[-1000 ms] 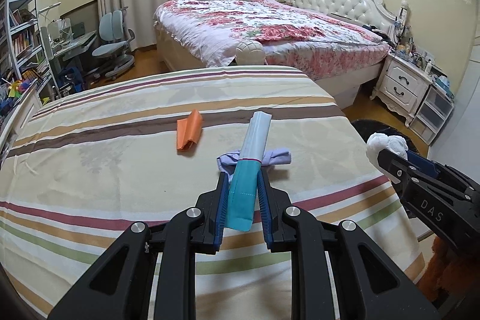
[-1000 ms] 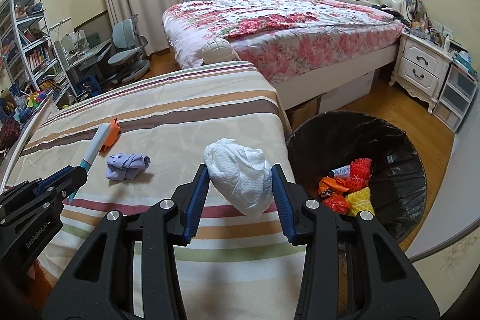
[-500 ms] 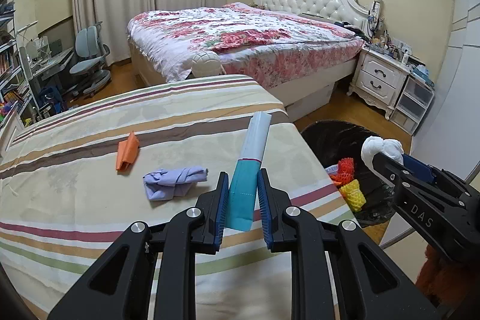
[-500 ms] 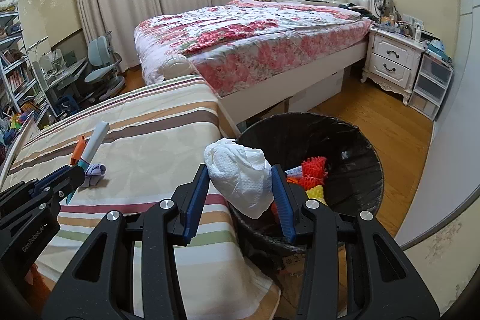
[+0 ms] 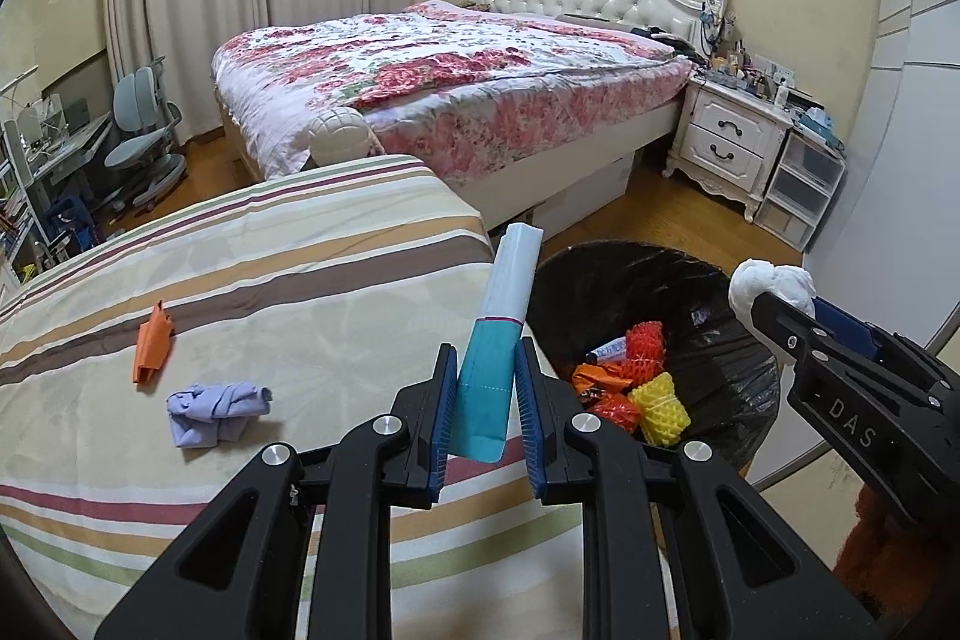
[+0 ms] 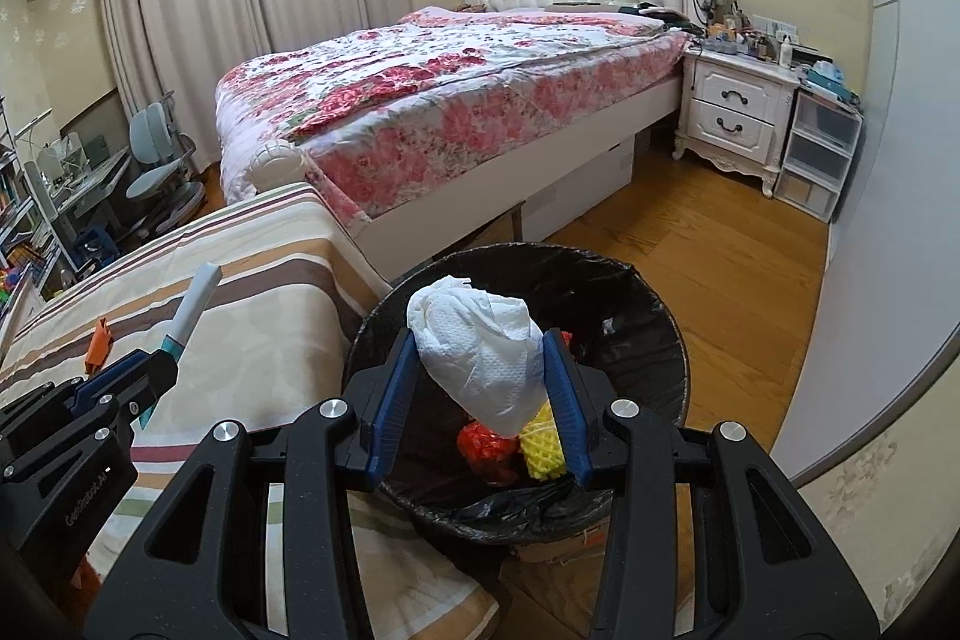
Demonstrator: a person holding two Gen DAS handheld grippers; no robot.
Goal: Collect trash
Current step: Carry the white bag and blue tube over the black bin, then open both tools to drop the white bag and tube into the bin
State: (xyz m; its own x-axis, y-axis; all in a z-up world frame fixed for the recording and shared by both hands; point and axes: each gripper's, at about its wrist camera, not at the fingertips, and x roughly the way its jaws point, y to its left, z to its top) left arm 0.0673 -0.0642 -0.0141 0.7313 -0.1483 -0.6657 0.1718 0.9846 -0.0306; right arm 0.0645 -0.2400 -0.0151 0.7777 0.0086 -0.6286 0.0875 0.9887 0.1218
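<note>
Right gripper (image 6: 483, 382) clamps crumpled white tissue (image 6: 480, 346) above bin (image 6: 660, 340); left gripper (image 5: 483, 400) clamps teal-white tube (image 5: 498, 340) beside it. Unreleased. Orange scrap (image 5: 151, 343), purple wad (image 5: 213, 409) remain on striped bed (image 5: 300, 280).

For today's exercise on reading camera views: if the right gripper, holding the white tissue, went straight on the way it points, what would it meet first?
Probably the trash bin: the right gripper points into its black-lined mouth, toward the trash inside; exact depth is unclear.
</note>
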